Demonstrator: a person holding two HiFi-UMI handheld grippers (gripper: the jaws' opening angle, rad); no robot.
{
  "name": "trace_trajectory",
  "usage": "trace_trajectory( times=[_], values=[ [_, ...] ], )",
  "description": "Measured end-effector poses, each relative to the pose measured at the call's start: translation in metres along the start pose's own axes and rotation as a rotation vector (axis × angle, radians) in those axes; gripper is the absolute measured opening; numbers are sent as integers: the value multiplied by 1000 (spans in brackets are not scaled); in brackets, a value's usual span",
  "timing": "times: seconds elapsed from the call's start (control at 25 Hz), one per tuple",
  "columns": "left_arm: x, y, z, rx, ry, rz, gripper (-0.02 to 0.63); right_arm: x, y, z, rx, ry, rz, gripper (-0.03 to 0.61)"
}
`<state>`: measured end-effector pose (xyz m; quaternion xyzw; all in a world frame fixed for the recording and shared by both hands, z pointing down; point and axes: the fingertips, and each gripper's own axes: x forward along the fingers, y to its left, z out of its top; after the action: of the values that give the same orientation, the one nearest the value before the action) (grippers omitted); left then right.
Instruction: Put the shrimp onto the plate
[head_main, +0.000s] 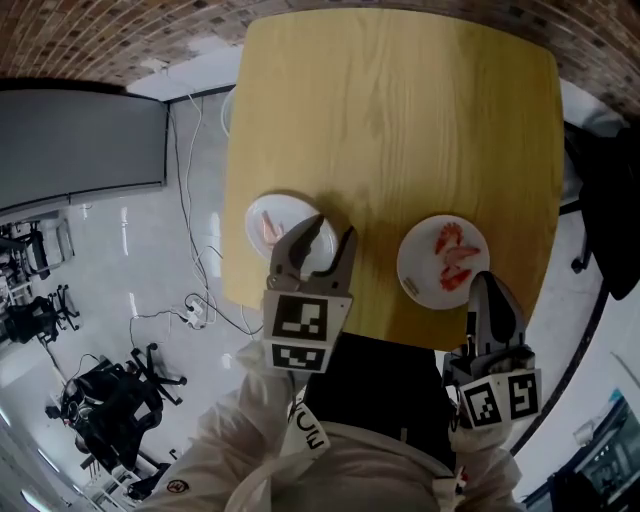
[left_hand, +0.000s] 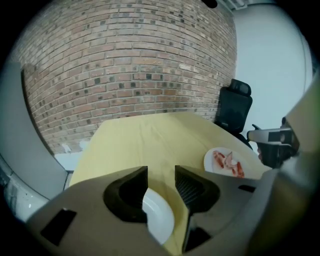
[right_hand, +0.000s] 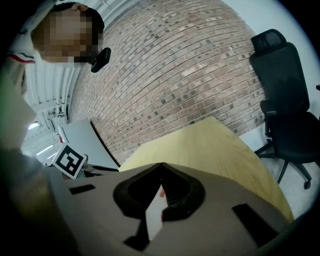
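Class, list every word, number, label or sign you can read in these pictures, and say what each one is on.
No readable words or numbers anywhere.
Left tongs, right tongs: black-and-white square patterns on their cubes, not text.
White print on the jacket collar: too blurred to read.

On the table (head_main: 400, 120), left plate (head_main: 255, 212) lies beside right plate (head_main: 415, 276).
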<state>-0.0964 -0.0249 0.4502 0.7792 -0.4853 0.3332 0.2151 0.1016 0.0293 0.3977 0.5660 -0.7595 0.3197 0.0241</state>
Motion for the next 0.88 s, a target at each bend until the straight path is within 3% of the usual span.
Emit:
trace_trajectory(
  times=[0.44,0.88],
  values=[
    [-20,77,-36,-91,21,138,166,39,50,-23,-36,67,79,25],
    [-25,116,-63,-147,58,184,175,67,79,-36,-54,113,125,25]
  ],
)
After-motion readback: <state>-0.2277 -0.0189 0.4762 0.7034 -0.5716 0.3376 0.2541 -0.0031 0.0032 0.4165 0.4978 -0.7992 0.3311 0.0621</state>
